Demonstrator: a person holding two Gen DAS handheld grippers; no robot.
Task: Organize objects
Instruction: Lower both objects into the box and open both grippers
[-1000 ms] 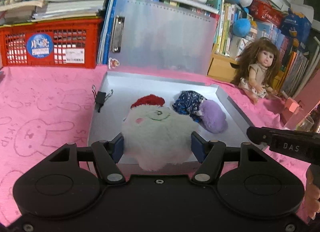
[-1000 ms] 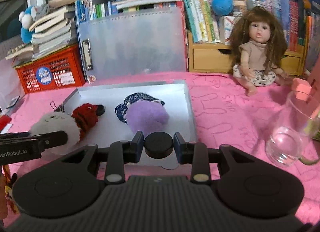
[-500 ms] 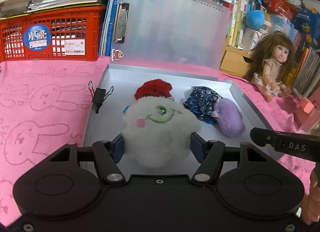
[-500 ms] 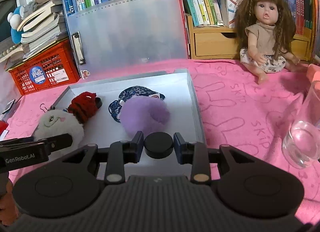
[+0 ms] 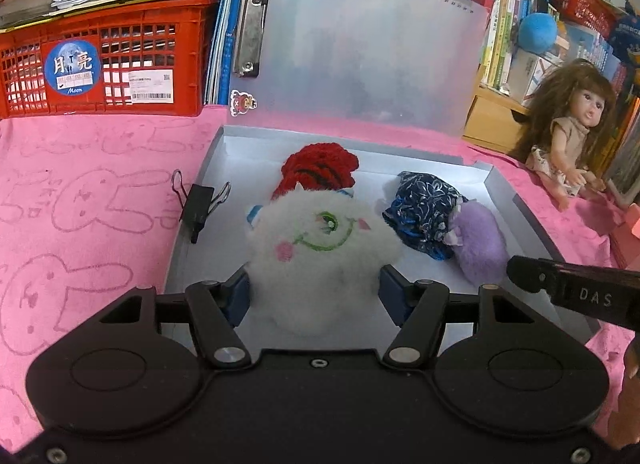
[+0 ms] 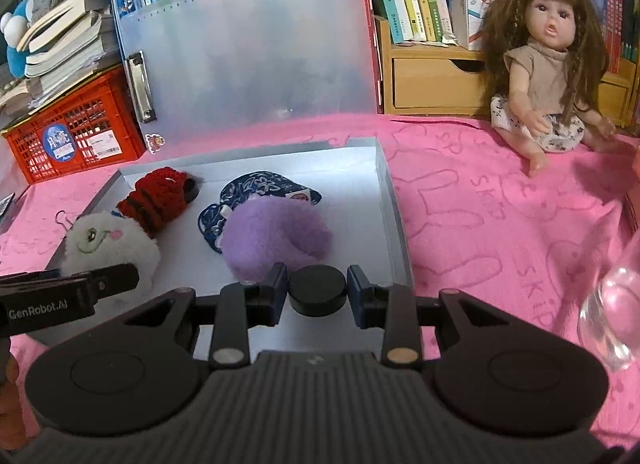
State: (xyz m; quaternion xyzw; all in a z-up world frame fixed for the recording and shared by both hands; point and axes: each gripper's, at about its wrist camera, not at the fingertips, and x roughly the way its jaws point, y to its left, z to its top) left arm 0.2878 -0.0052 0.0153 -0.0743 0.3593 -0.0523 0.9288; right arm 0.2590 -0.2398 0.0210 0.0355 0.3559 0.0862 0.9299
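Note:
My left gripper (image 5: 315, 292) is shut on a white fluffy plush (image 5: 320, 260) with a green stitched face and a red knitted hat (image 5: 320, 168). It hangs low over the left part of the grey tray (image 5: 208, 168). My right gripper (image 6: 318, 290) is shut on a small black round disc (image 6: 317, 296) over the tray's (image 6: 394, 216) near edge. A purple plush (image 6: 276, 236) and a blue floral pouch (image 6: 260, 188) lie in the tray just beyond the disc. The white plush (image 6: 108, 248) shows at the left of the right wrist view.
A black binder clip (image 5: 198, 206) sits on the tray's left rim. A translucent clipboard (image 5: 360, 44) leans behind the tray, beside a red crate (image 5: 100, 64). A doll (image 6: 548, 76) sits on the pink cloth at the right; a clear glass (image 6: 616, 316) stands near right.
Both grippers have moved forward and a little down toward the tray, each carrying its object. The tray and its contents now appear closer. Neither grip has changed.

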